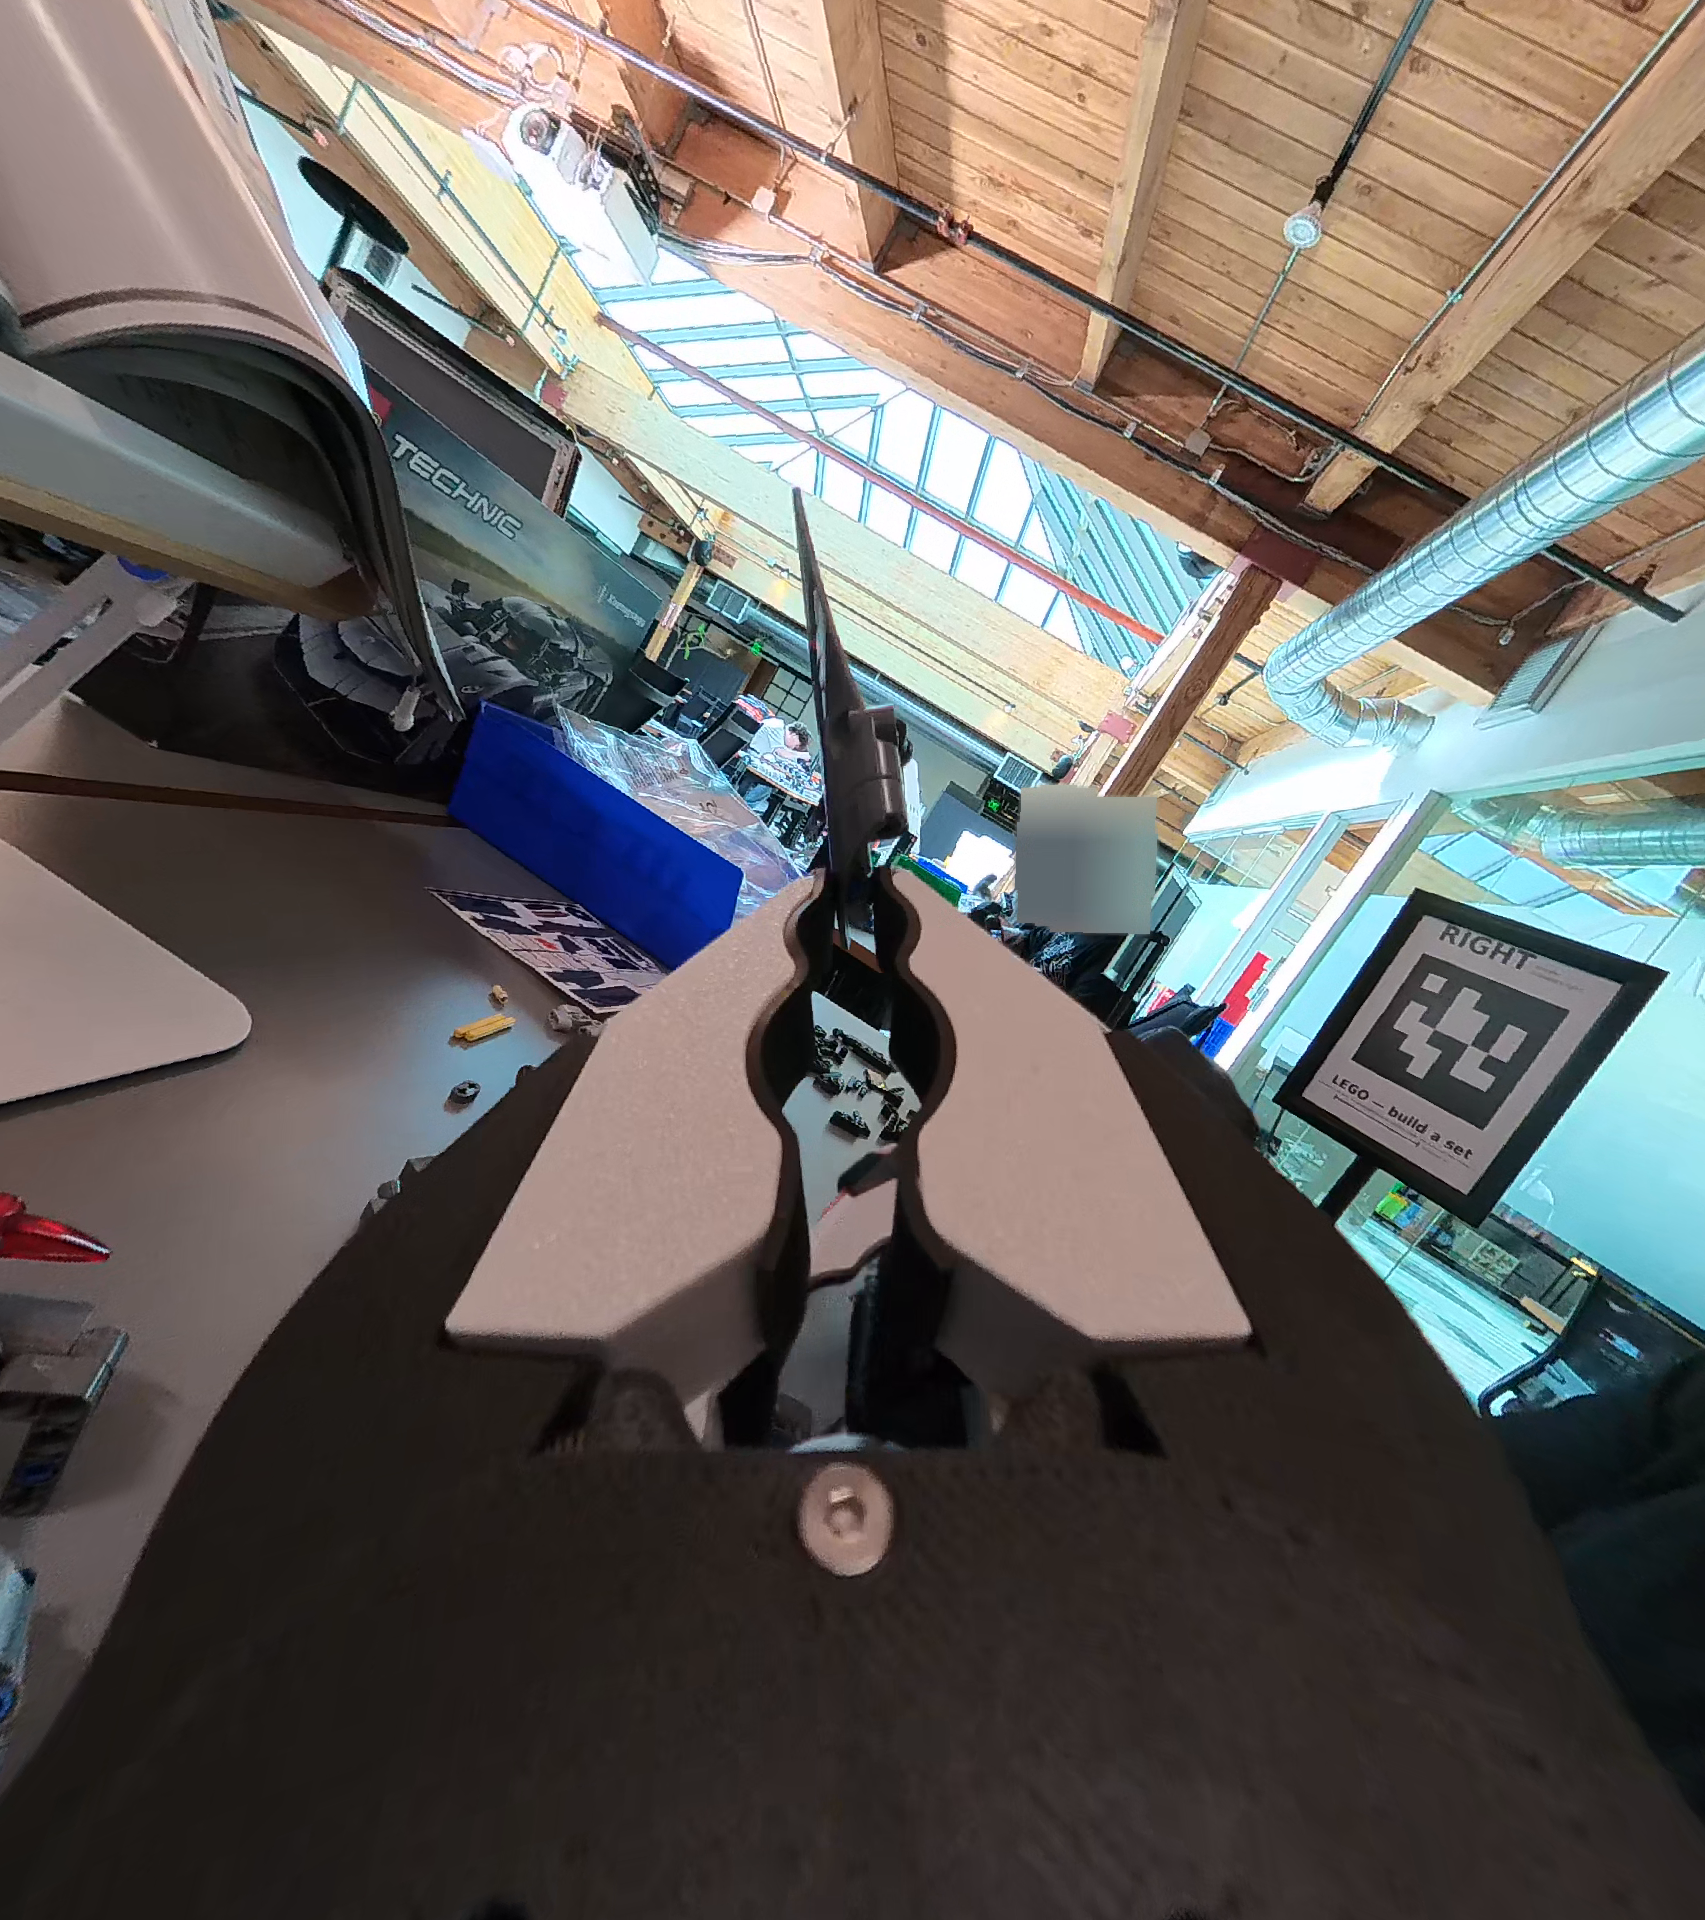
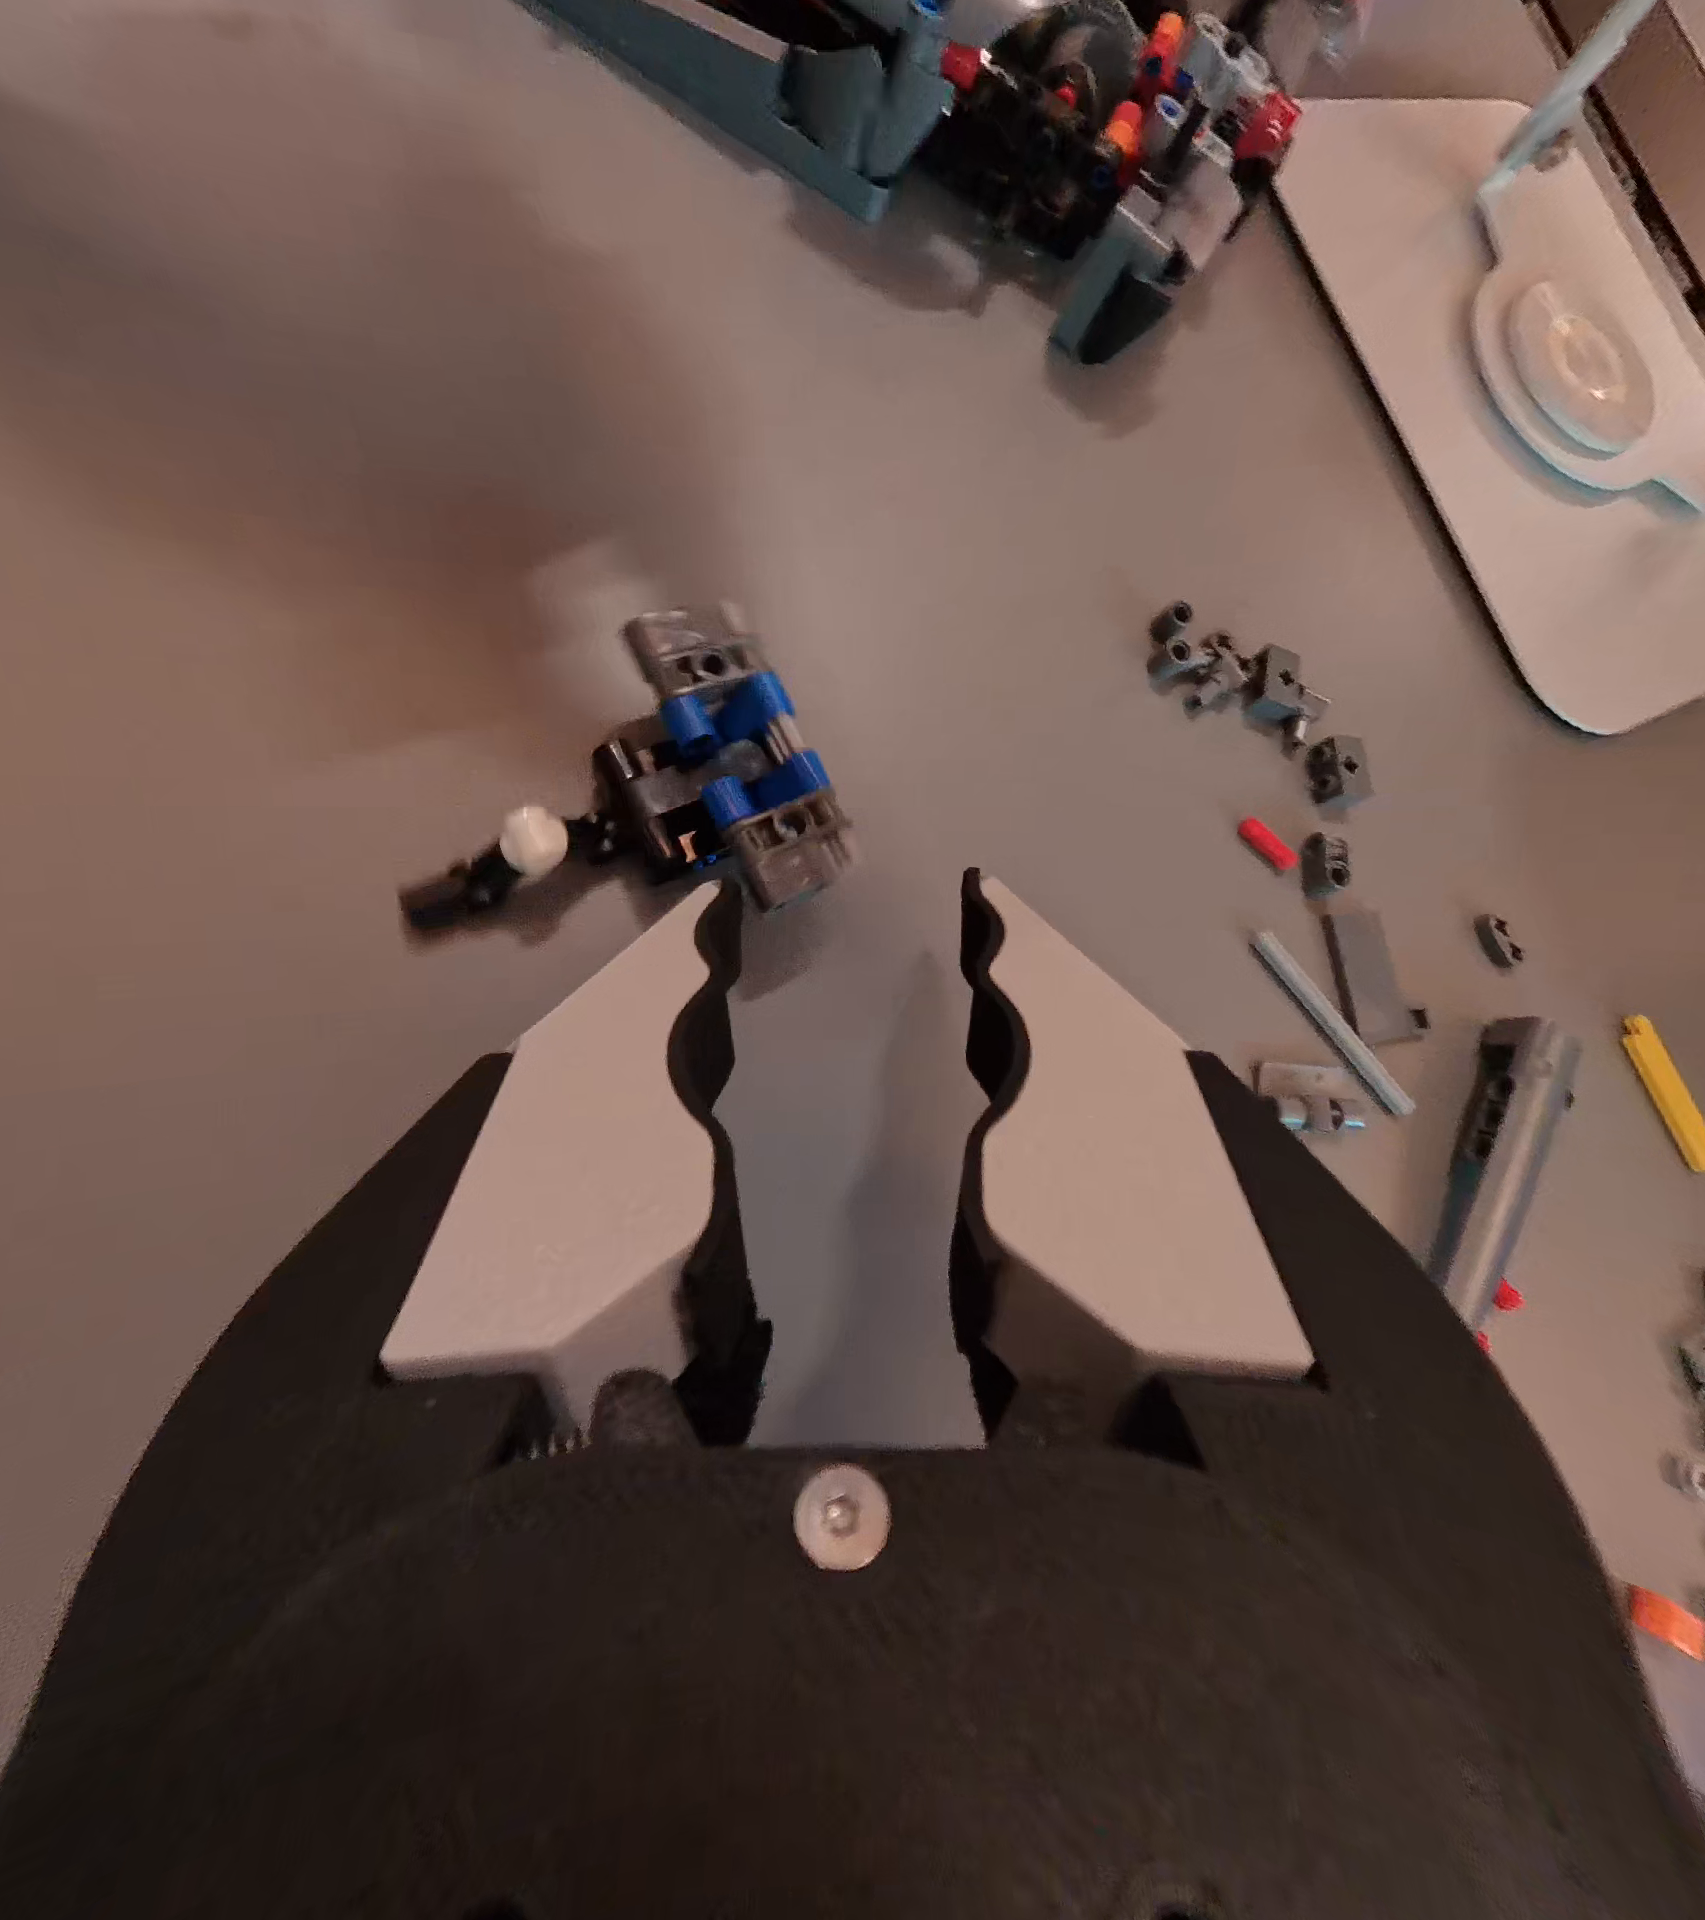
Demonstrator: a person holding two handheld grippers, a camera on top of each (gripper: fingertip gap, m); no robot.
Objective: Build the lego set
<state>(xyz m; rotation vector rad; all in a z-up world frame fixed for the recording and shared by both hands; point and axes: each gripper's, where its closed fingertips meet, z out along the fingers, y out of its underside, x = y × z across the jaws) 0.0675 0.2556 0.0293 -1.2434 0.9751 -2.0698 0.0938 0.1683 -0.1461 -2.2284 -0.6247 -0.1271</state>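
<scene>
Black panel (image 1: 832, 665) clamped in left gripper (image 1: 853, 894).
Right gripper (image 2: 843, 894), fingers apart, should straddle the blue-grey subassembly (image 2: 723, 758) squarely.

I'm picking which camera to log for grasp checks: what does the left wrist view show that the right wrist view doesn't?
Only the left wrist view: the left gripper shut on a thin black piece raised toward the ceiling, plus a blue bin.
Only the right wrist view: the right gripper open and empty above a blue and grey sub-assembly, with a yellow axle to the right.
Both: the grey table with loose parts.
</scene>
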